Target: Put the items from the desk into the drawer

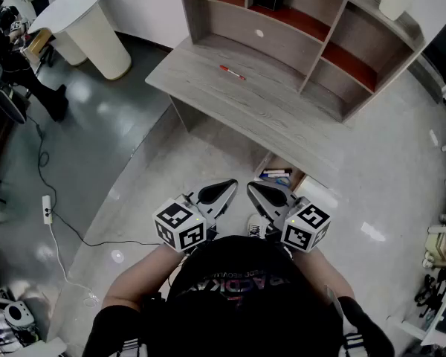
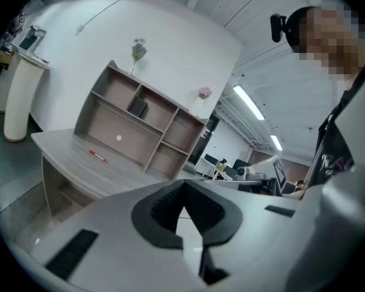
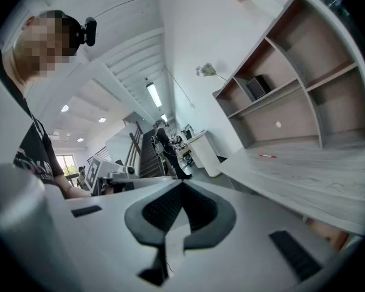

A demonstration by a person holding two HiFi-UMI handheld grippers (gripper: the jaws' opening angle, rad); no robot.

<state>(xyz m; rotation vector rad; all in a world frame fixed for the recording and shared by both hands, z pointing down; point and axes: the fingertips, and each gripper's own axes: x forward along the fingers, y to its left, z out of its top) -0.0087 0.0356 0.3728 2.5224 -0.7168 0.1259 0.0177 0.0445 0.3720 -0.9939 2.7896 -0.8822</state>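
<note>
head view: the pen [image 1: 233, 72] lies on the worktop [image 1: 282, 114] at 12 o'clock, well apart from the left tongs [image 1: 221, 191] and right tongs [image 1: 262, 194], both closed and empty near the body; the drawer [image 1: 281, 175] stands open at 1 o'clock; best to step in, open wide, pinch the thin barrel crosswise; left gripper view: shelves [image 2: 134, 120] rise behind the pen [image 2: 98, 156], so come from above; right gripper view: the worktop's near edge runs at 3 o'clock.

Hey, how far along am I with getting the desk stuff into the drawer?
Done: the drawer stands open with a few items inside. In hand: nothing. The left gripper and right gripper are both shut and empty, held near the body. Left: the red pen lies on the desk.
</note>
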